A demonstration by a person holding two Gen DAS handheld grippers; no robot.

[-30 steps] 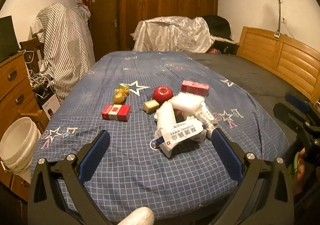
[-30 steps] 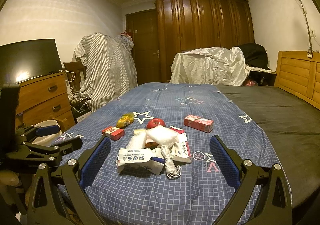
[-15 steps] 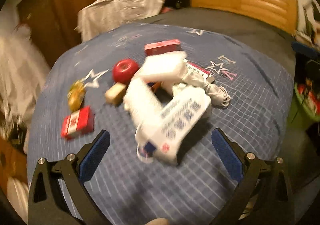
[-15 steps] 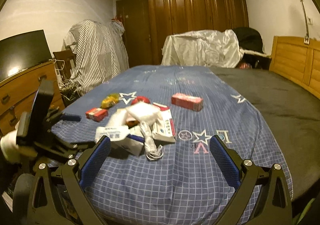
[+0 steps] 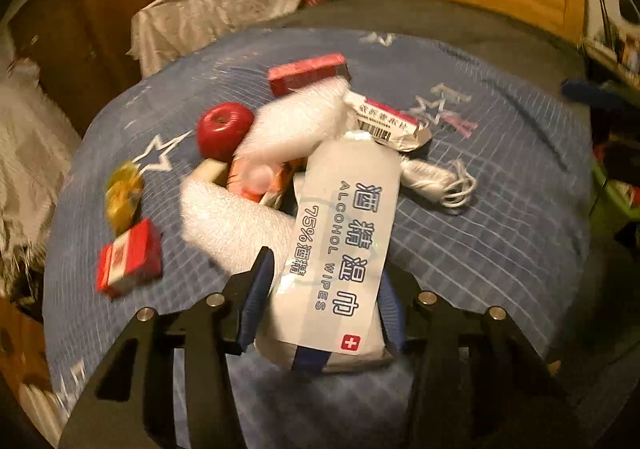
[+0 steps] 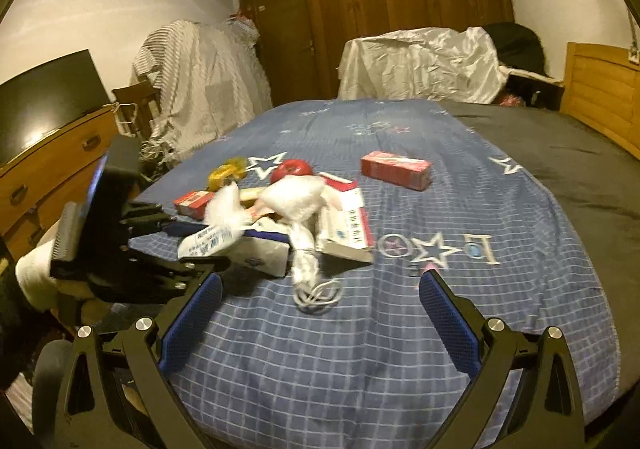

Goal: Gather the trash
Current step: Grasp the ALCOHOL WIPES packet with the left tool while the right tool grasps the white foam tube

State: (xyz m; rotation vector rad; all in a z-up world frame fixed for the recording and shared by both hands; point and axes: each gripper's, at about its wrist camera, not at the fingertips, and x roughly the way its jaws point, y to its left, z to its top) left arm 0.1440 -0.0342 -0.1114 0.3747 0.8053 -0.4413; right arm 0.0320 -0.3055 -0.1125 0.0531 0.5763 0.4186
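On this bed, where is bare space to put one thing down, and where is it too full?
Bare blue sheet lies between the right gripper and the white cord, and beyond the long red box toward the wardrobe. The dark blanket on the right looks free too. It is crowded around the alcohol wipes pack, apple and foam.

left gripper (image 5: pixel 326 301): clamped on alcohol wipes pack (image 5: pixel 340 245) | red apple (image 5: pixel 225 129) behind | blue bedspread (image 5: pixel 500 217) underneath
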